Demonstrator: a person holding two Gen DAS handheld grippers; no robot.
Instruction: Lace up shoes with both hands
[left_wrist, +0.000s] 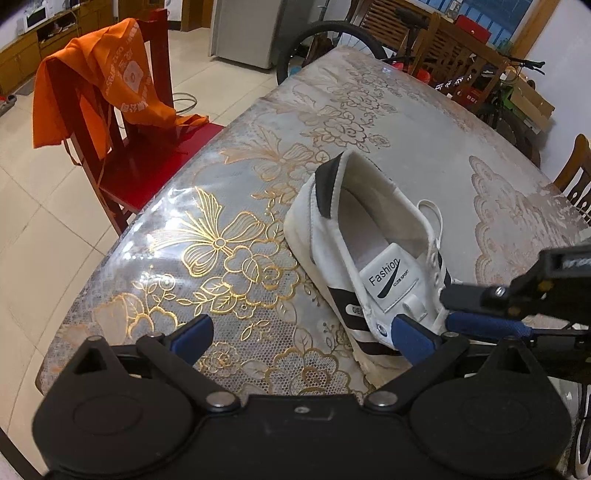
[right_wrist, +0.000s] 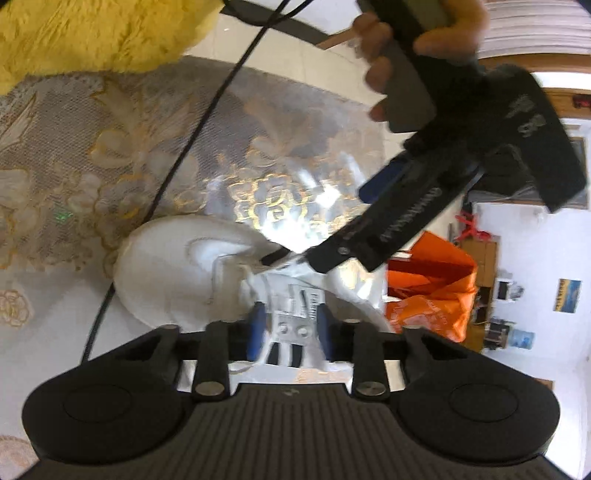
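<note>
Left gripper (left_wrist: 301, 334) — nearest the left wrist camera; black body fills the lower frame, blue-padded fingers spread wide with nothing between them. Its right pad rests at the side of the shoe's midfoot; whether it touches cannot be told.

White sneaker (left_wrist: 364, 254) — lies on the table, heel towards the far side, collar open, black stripes on the flank. Tongue label reads "Fashion"; the smaller print beneath is too fine to read. Toe end hidden behind the left gripper's finger. A loose lace loop (left_wrist: 432, 214) rises beside the collar.

Right gripper (right_wrist: 290, 326) — jaws narrow, not fully closed, set either side of the sneaker's tongue region. The right wrist view is motion-blurred; whether a lace is pinched between the pads cannot be made out. In the left wrist view only its blue finger and black linkage enter from the right edge.

Table (left_wrist: 229, 206) — floral lace cloth with gold outlines under a glossy cover.

Red chair (left_wrist: 147, 173) — beside the table, an orange bag (left_wrist: 110, 81) draped over its back.

Hand (right_wrist: 402, 40) — grips the left gripper's handle, cut off by the top edge.

Yellow fuzzy sleeve (right_wrist: 92, 33) — upper left, partly cut off.

Bicycle (left_wrist: 332, 40) — beyond the table, mostly hidden.
</note>
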